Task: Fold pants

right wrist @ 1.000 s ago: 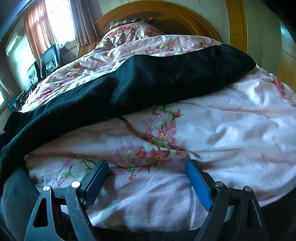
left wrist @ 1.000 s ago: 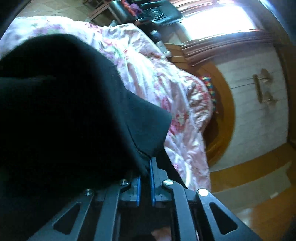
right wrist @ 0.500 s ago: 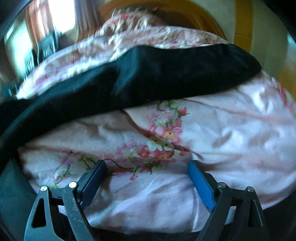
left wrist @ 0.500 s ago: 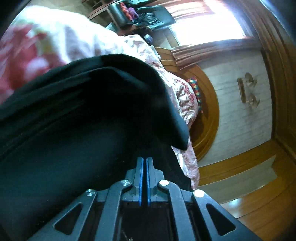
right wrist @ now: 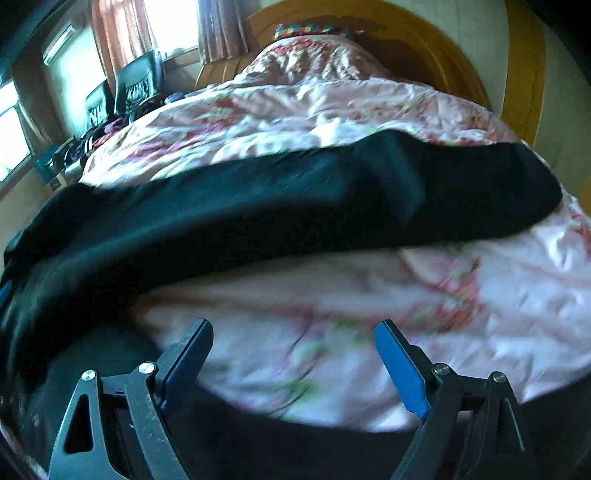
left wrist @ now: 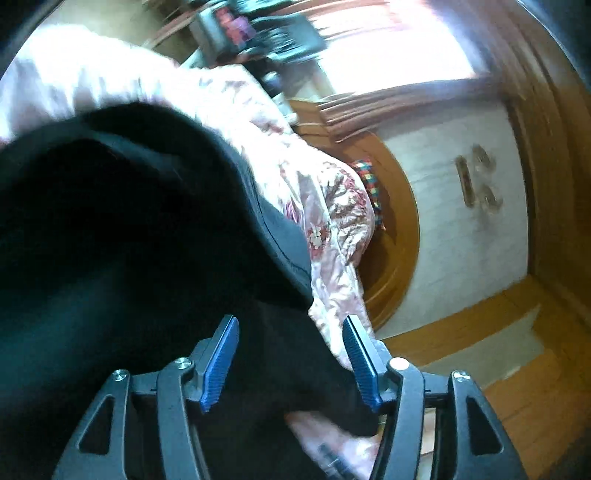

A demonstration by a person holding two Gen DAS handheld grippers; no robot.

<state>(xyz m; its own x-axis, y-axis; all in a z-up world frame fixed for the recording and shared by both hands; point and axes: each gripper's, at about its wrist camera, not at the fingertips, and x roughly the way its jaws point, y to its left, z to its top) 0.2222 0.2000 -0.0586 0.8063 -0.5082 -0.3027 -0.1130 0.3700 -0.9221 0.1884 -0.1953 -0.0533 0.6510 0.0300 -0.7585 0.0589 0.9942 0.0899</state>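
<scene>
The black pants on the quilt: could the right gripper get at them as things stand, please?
Probably yes: the right gripper is open over bare floral quilt, and the black pants lie just beyond its fingers with nothing between.

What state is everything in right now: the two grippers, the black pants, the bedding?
Left gripper: open, holding nothing, black cloth lying between its fingers.
Right gripper: open, empty, over the quilt.
Pants: black, laid in a long band across the bed, partly doubled over at the left gripper's end, not neatly folded.
Quilt: pink floral, rumpled, spread under the pants.
Curtains: drawn aside, daylight coming in.
</scene>
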